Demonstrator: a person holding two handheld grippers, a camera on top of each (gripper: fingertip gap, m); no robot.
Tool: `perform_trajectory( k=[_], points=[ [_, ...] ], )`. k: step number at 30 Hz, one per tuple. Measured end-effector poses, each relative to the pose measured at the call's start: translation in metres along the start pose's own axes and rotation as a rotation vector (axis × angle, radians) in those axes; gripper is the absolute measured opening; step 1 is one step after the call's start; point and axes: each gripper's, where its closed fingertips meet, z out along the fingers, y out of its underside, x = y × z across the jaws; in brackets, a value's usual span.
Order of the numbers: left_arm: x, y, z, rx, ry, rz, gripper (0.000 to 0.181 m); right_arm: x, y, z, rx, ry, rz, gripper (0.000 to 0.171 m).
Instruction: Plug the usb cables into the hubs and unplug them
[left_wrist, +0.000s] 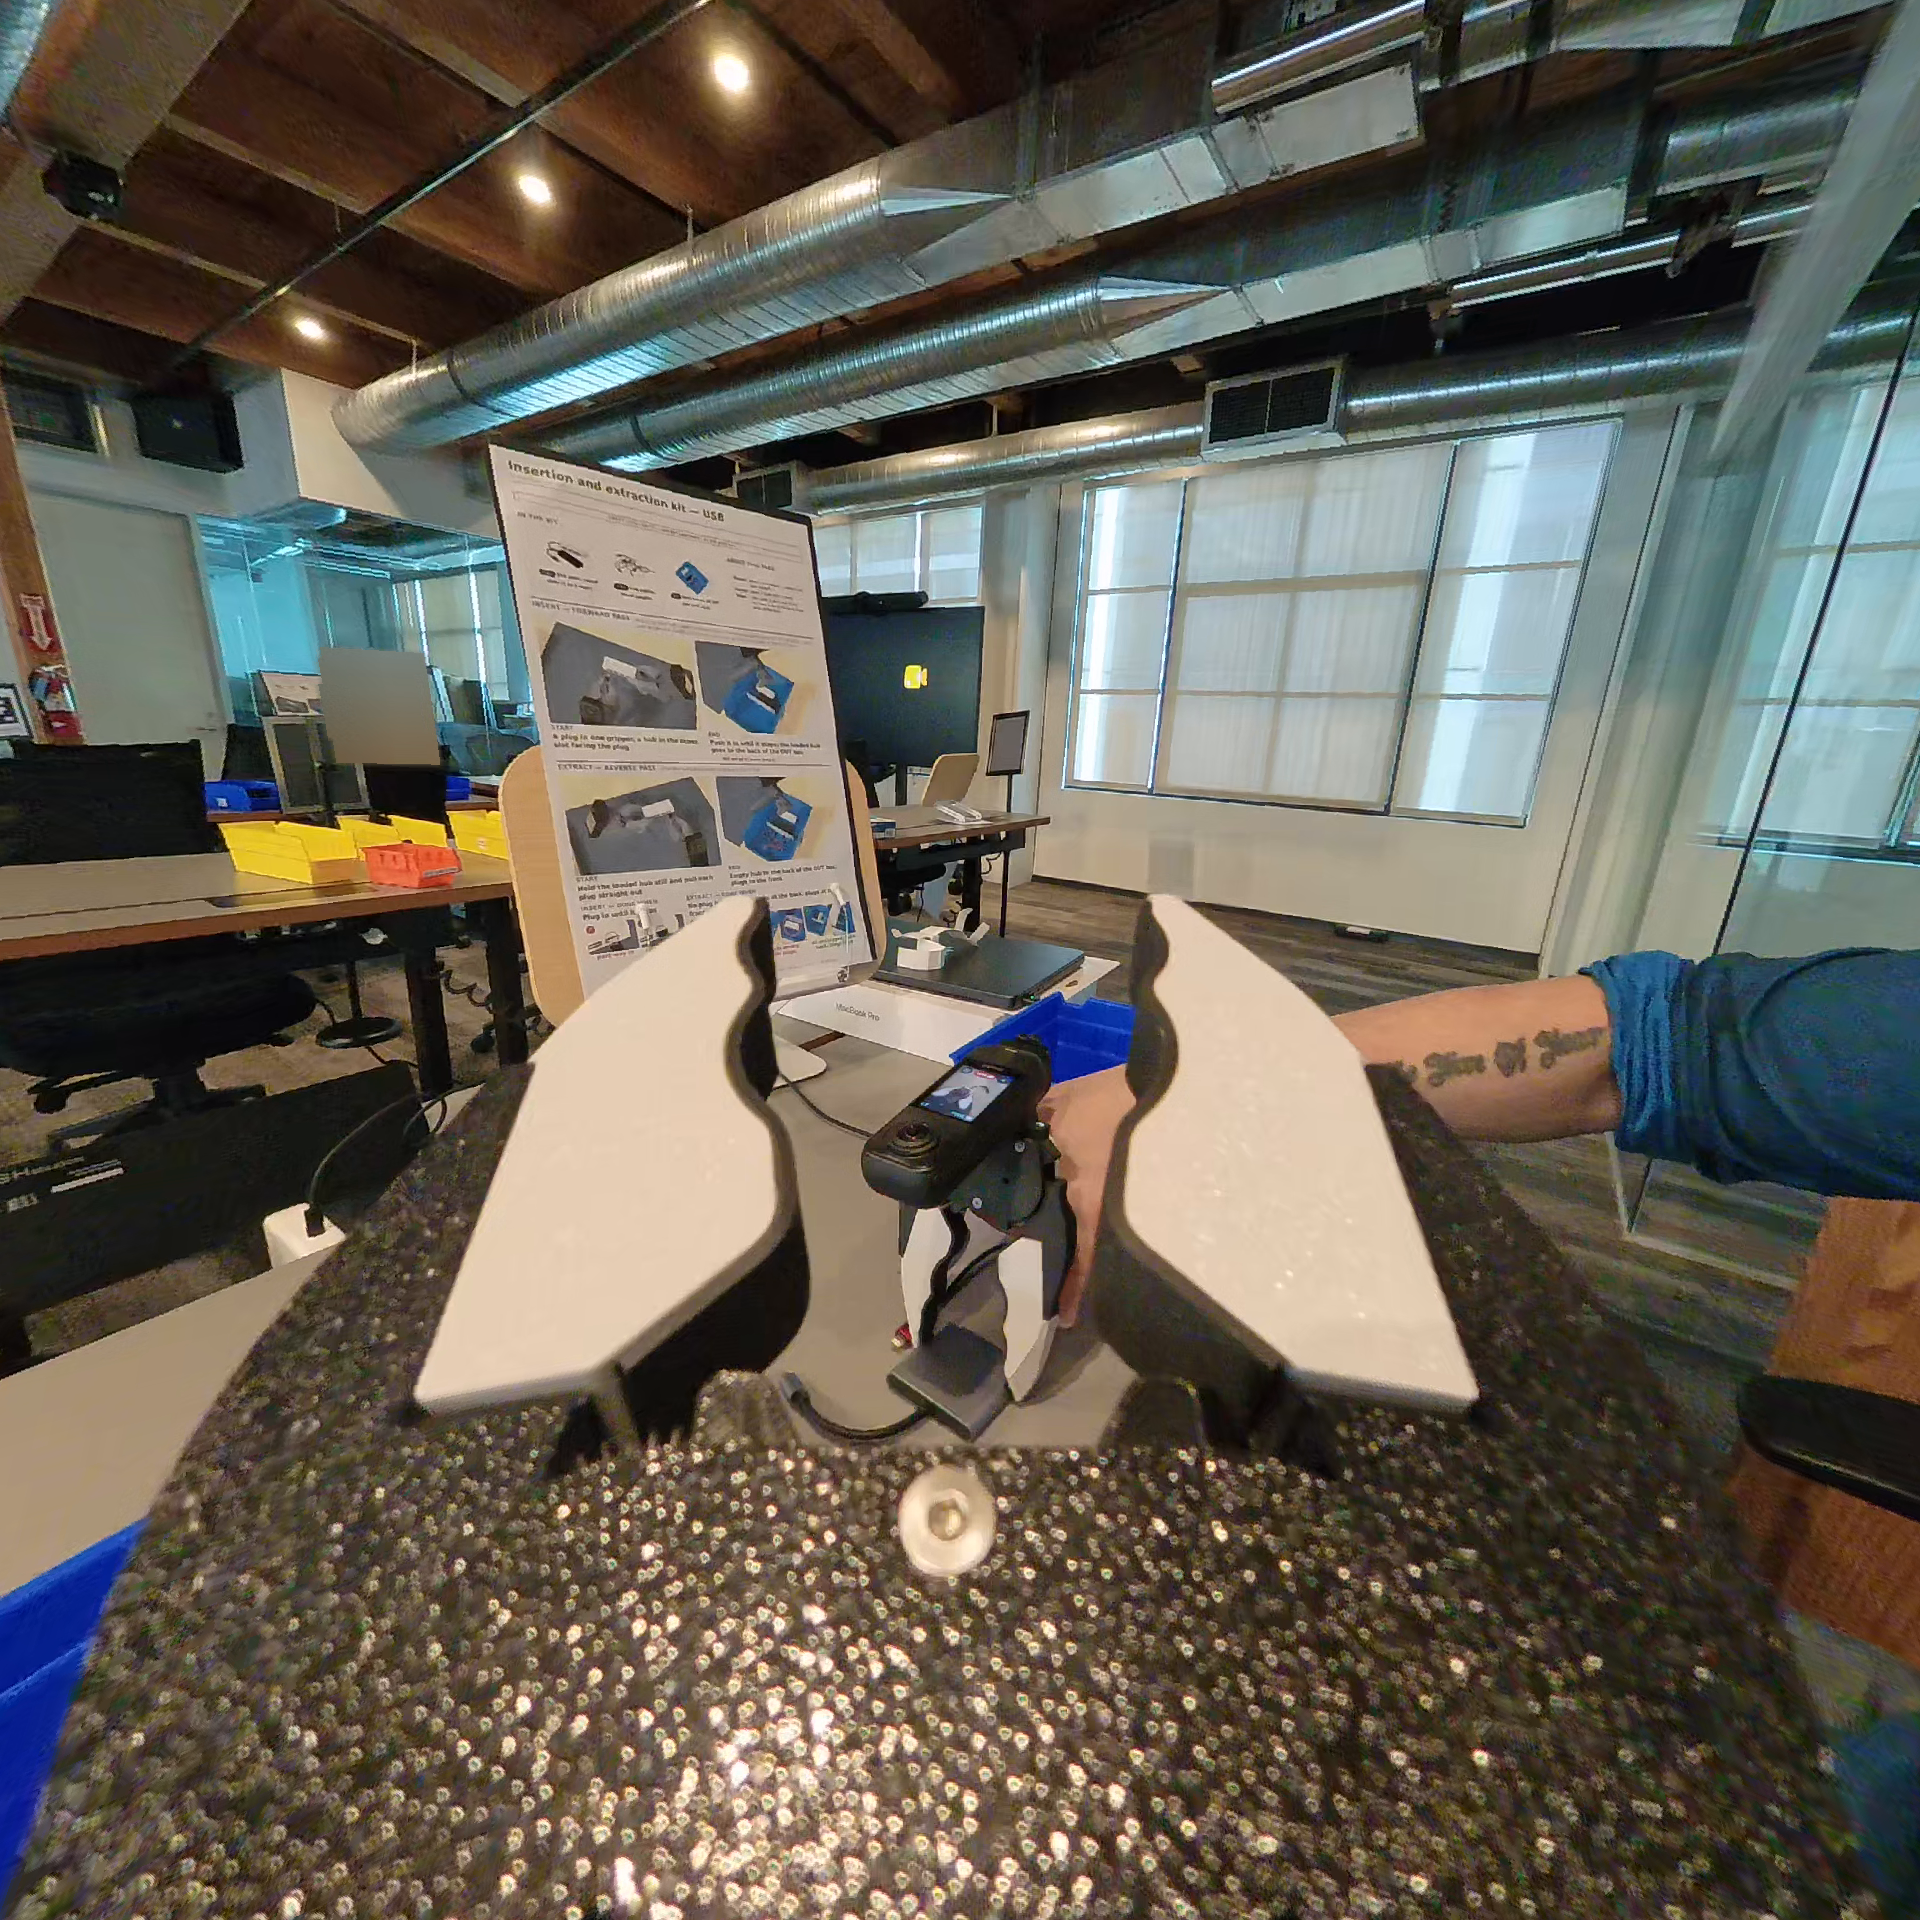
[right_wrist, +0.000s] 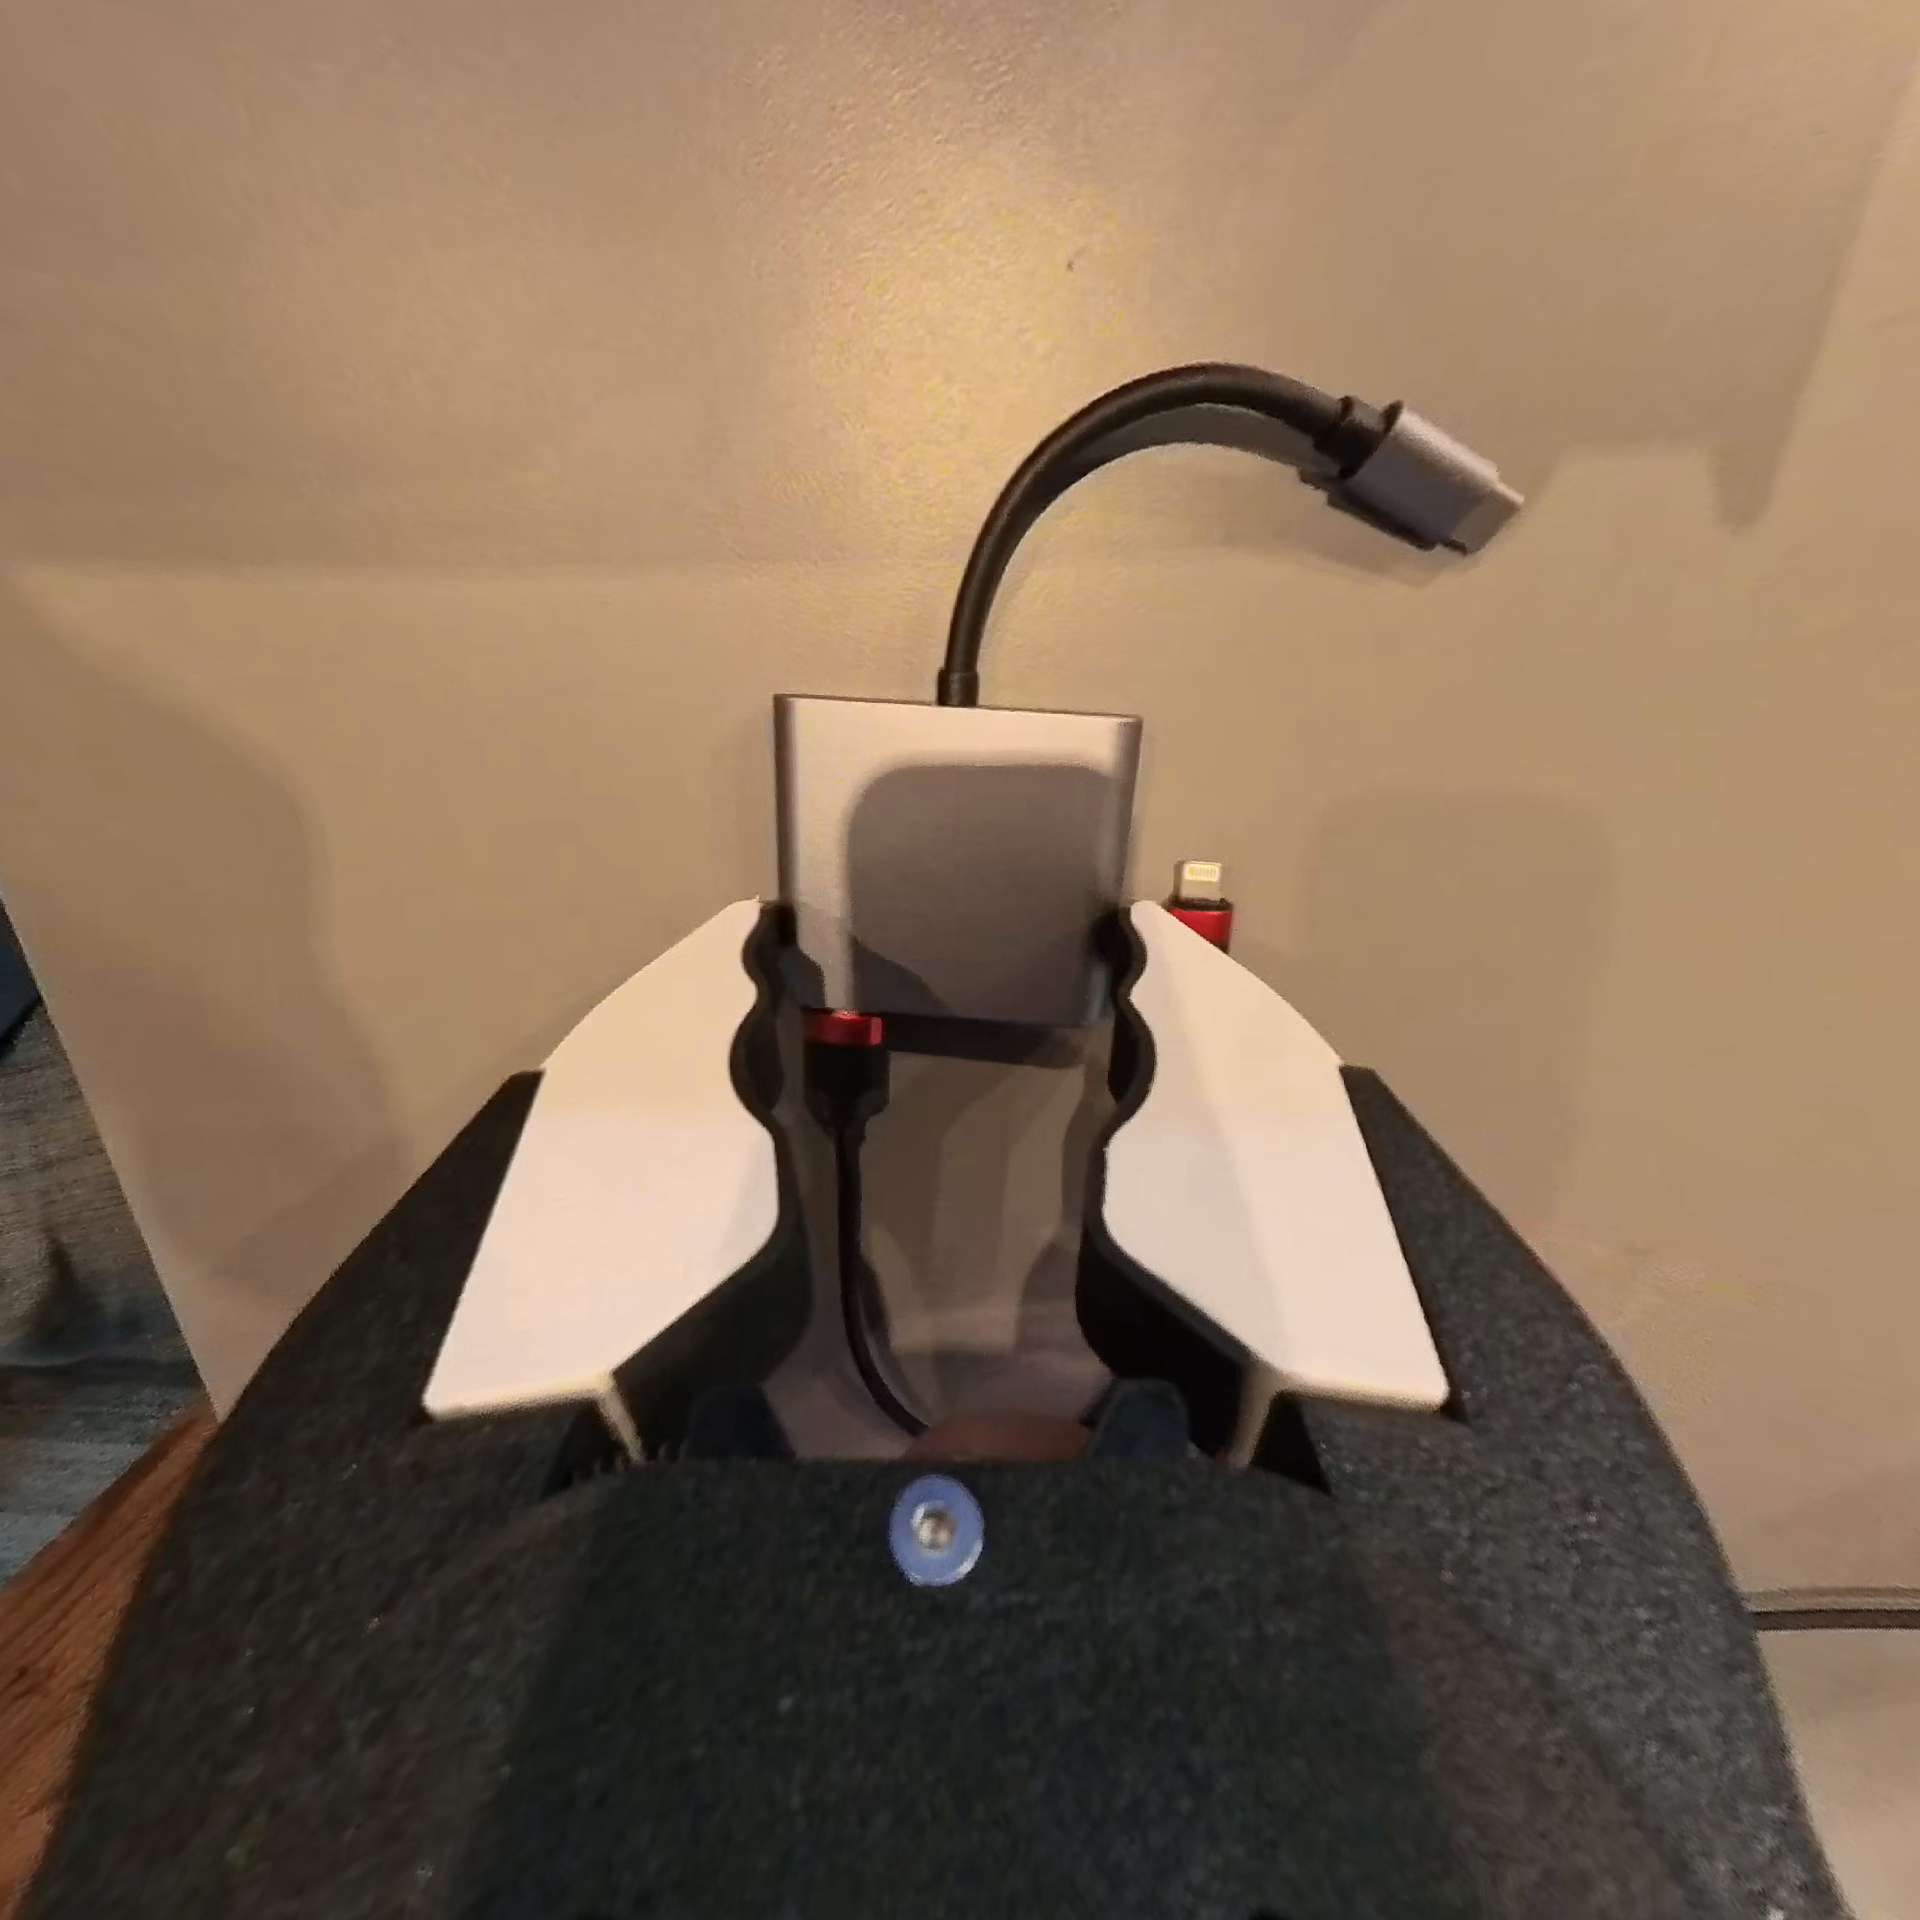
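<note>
The right gripper (right_wrist: 951, 961) was clamped on the grey hub (right_wrist: 956, 831), pinning it to the pale table (right_wrist: 416, 416), I'd guess to steady it while its red-collared cable (right_wrist: 844, 1081) went in or came out. The left gripper (left_wrist: 951, 997) hovered empty, fingers spread. Beyond stood an instruction sheet (left_wrist: 675, 717), a blue bin (left_wrist: 1049, 1023), desks and big windows (left_wrist: 1340, 613).
</note>
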Motion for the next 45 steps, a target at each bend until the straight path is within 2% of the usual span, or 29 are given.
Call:
perform_trajectory(
  k=[7, 11, 17, 22, 29, 34, 38, 45],
  points=[
    [-0.001, -0.002, -0.003, 0.009, -0.004, -0.002, 0.064, 0.000, 0.001, -0.003, -0.001, 0.022, 0.051, 0.060],
    [-0.002, -0.003, -0.004, 0.008, -0.006, 0.001, 0.064, -0.003, -0.009, -0.027, 0.037, 0.015, 0.061, 0.060],
    [-0.004, 0.002, -0.003, -0.011, -0.016, 0.010, 0.063, 0.008, -0.021, -0.111, 0.069, 0.107, 0.076, 0.059],
    [-0.001, 0.004, 0.000, -0.015, -0.005, 0.003, 0.062, 0.012, -0.013, -0.193, 0.066, 0.217, 0.133, 0.060],
    [0.007, 0.005, 0.005, -0.020, 0.014, 0.002, 0.062, 0.005, 0.024, -0.291, 0.019, 0.378, 0.212, 0.060],
    [0.013, 0.004, 0.008, -0.019, 0.029, 0.001, 0.062, 0.001, 0.063, -0.339, -0.004, 0.467, 0.287, 0.060],
    [0.019, 0.004, 0.010, -0.021, 0.045, 0.002, 0.061, 0.001, 0.103, -0.338, -0.003, 0.472, 0.385, 0.060],
    [0.028, 0.012, 0.016, -0.064, 0.067, 0.003, 0.061, 0.013, 0.181, -0.267, -0.012, 0.372, 0.571, 0.059]
  ],
)
